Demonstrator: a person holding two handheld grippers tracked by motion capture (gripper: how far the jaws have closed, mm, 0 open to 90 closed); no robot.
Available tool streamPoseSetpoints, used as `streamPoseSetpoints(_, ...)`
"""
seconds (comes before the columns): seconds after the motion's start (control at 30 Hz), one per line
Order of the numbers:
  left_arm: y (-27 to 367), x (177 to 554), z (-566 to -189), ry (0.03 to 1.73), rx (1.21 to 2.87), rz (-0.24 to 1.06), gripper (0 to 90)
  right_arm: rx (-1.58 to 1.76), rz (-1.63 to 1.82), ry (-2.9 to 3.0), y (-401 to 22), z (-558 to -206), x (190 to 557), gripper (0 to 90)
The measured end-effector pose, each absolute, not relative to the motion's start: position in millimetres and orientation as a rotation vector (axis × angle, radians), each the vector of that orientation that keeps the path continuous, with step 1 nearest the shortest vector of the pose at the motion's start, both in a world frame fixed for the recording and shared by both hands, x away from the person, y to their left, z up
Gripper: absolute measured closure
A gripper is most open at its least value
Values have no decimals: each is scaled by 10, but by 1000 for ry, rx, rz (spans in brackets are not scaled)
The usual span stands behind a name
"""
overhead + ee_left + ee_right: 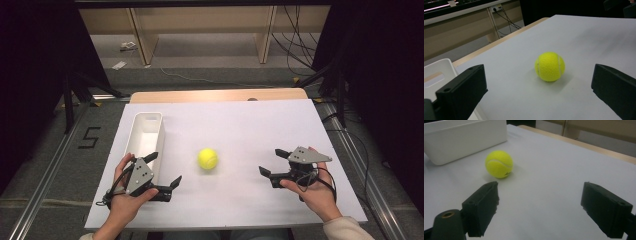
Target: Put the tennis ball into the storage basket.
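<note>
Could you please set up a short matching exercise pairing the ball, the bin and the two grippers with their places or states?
Things:
1. ball
2. bin
3. left gripper
4. right gripper

Places or states:
A. white, along the table's left side
B. open, at the bin's near end
C. yellow, lying free between the grippers
D. open, right of the ball

Pairs: 1-C, 2-A, 3-B, 4-D

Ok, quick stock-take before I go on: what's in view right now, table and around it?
tennis ball: one, yellow-green, mid-table between the two tongs, touching neither.
bin: one, white, long, on the table's left side, nothing visible inside.
table: one, white top, wooden far edge.
shelving: one unit, light wood, on the floor beyond the table.
cables: several, black, floor at far right.
left tongs: one, black, open, beside the bin's near end.
right tongs: one, black, open, right of the ball.
</note>
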State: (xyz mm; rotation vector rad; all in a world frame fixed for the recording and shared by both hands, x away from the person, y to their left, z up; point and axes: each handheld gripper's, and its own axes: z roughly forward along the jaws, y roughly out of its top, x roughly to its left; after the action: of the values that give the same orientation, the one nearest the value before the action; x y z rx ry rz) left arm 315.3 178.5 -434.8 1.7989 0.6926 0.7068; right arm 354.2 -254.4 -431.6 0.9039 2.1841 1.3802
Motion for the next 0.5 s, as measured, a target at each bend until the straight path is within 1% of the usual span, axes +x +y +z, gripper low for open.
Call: streamPoseSetpoints(0.5,1782,3151,-4348,692,1797,706,0,878,1388,2204,-2399,-4313,3583,156)
